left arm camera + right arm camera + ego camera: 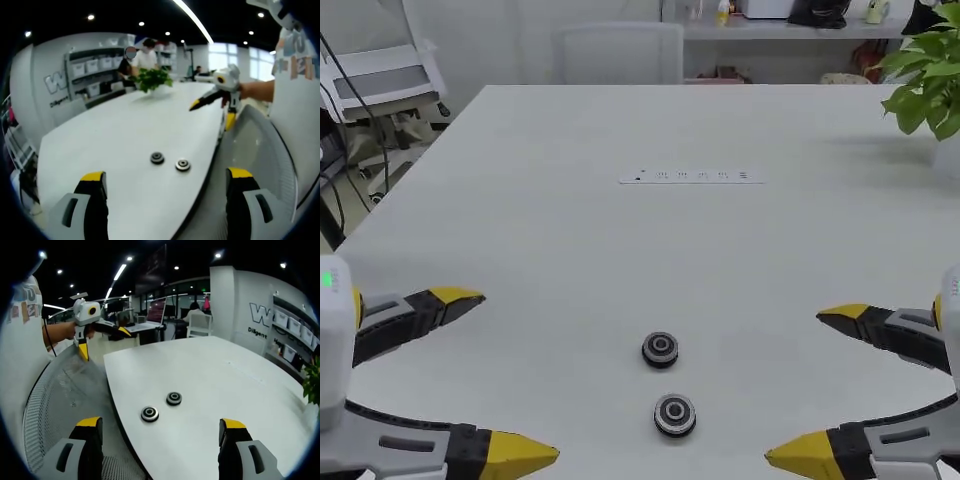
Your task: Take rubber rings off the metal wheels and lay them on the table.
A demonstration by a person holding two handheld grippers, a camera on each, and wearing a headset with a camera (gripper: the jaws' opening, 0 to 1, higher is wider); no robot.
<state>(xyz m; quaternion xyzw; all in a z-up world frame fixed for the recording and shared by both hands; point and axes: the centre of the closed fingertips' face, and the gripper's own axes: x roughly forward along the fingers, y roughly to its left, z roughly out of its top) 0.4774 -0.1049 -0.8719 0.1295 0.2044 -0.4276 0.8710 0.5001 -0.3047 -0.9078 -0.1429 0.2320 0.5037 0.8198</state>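
Two small metal wheels with black rubber rings lie flat on the white table: one (660,349) farther from me, one (675,415) near the front edge. The left gripper view has them as a farther wheel (157,158) and a nearer wheel (183,165); the right gripper view has a nearer wheel (149,413) and a farther wheel (174,398). My left gripper (505,375) (165,177) is open at the lower left, well left of the wheels. My right gripper (805,385) (157,425) is open at the lower right. Neither holds anything.
A power socket strip (691,177) is set into the table's middle. A potted plant (928,75) stands at the far right corner. A chair (618,52) sits at the far side, and a mesh chair back (70,390) is by the near edge.
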